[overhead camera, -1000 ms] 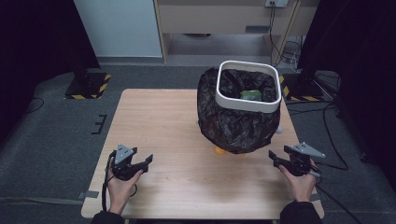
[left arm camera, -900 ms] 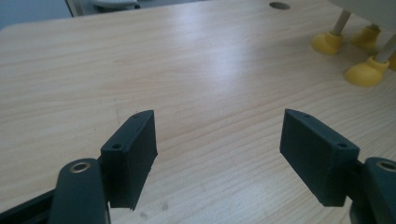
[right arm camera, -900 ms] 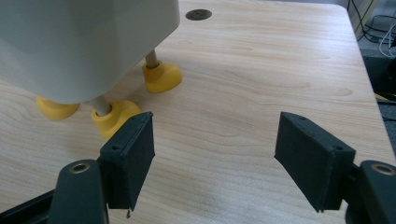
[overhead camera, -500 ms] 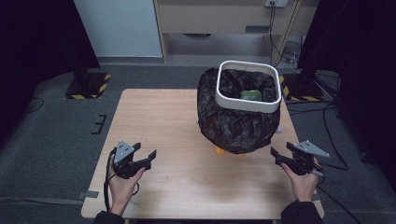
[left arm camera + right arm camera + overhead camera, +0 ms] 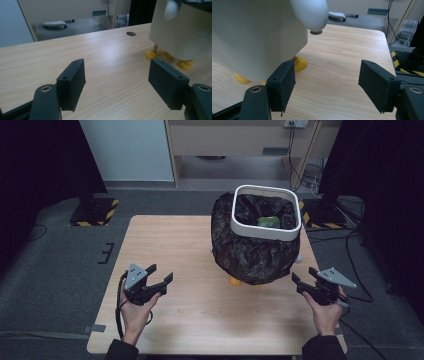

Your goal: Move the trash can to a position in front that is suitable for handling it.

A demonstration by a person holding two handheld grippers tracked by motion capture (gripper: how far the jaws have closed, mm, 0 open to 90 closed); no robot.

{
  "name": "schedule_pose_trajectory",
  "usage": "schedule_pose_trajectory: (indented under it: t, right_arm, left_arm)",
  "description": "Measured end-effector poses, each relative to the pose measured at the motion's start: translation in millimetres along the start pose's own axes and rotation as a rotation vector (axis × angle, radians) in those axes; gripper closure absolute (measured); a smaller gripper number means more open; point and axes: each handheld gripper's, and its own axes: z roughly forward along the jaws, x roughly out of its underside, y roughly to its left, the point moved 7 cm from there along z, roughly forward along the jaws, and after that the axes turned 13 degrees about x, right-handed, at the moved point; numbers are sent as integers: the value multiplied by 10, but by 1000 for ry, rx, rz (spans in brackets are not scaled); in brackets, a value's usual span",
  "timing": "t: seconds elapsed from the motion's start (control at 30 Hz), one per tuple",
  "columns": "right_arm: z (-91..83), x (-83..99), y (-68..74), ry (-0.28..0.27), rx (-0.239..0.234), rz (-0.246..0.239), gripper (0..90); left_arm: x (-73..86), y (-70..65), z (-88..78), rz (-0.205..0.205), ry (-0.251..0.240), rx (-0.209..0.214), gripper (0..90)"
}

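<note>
A white bin (image 5: 265, 232) lined with a black bag (image 5: 250, 255) stands on yellow feet (image 5: 234, 281) at the table's right back, with something green (image 5: 268, 221) inside it. My left gripper (image 5: 161, 272) is held above the table's front left, open and with nothing between its jaws (image 5: 117, 75); the bin's white body (image 5: 180, 32) lies ahead to its right. My right gripper (image 5: 303, 274) hovers by the bin's right front corner, open; its jaws have just closed a touch, with nothing between them (image 5: 327, 80). The bin wall (image 5: 257, 32) and a yellow foot (image 5: 300, 63) lie just beyond its left jaw.
The wooden table (image 5: 175, 245) has a round cable hole (image 5: 131, 33) near its back edge. A white rounded knob (image 5: 310, 12) sticks out from the bin's side. Black stands with hazard-striped bases (image 5: 95, 212) and cables are on the floor around the table.
My left hand has lifted its gripper a little and drifted slightly toward the bin. The right hand has stayed nearly where it was.
</note>
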Motion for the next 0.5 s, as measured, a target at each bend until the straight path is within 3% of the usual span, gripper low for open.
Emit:
schedule_pose_trajectory:
  t: [0.37,0.4,0.5]
  right_arm:
    - [-19,-132,7,-53,5,7,307]
    - [-15,-139,9,-57,8,3,311]
    - [4,-156,26,-62,13,-6,315]
  left_arm:
    - [-146,-90,280,19,-5,36,293]
    - [-179,-105,338,43,-3,41,293]
    - [-194,-136,421,48,6,53,293]
